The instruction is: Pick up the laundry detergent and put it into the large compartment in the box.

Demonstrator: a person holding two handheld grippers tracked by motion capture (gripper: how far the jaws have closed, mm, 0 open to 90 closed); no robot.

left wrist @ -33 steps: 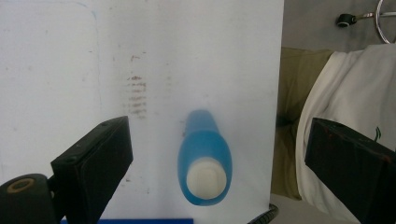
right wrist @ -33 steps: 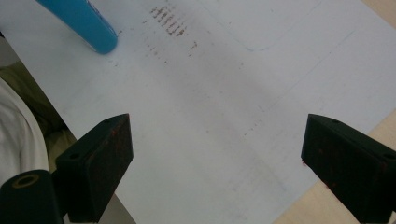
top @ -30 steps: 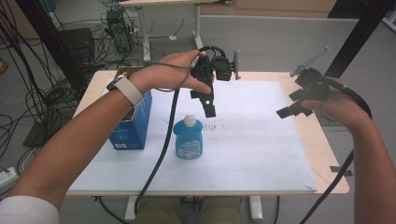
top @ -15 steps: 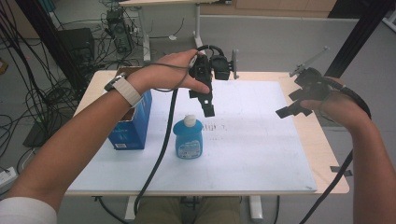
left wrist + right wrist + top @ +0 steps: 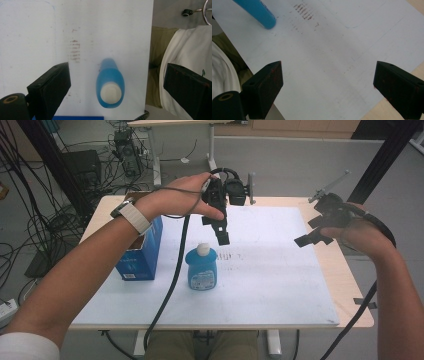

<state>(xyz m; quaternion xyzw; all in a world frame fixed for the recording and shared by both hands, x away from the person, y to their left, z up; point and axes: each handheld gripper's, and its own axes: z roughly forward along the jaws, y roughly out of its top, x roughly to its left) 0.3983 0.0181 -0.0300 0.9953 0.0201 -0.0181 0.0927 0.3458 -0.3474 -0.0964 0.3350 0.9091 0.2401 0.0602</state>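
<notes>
A blue bottle (image 5: 201, 269) with a white cap stands upright on the white mat (image 5: 270, 270), left of centre. My left gripper (image 5: 220, 232) hangs above and just behind it, pointing down. In the left gripper view the bottle (image 5: 110, 82) appears from above between the wide-apart jaws of the open left gripper (image 5: 117, 72), apart from both. My right gripper (image 5: 311, 231) hovers open over the mat's right edge with nothing in it. In the right gripper view the right gripper (image 5: 328, 72) faces bare mat, with the bottle (image 5: 259, 12) far off at the top left.
A blue box (image 5: 141, 251) stands on the mat left of the bottle, under my left forearm. Brown smudges (image 5: 231, 256) mark the mat beside the bottle. The wooden table edge (image 5: 352, 285) shows at the right. Cables and equipment lie on the floor at the far left.
</notes>
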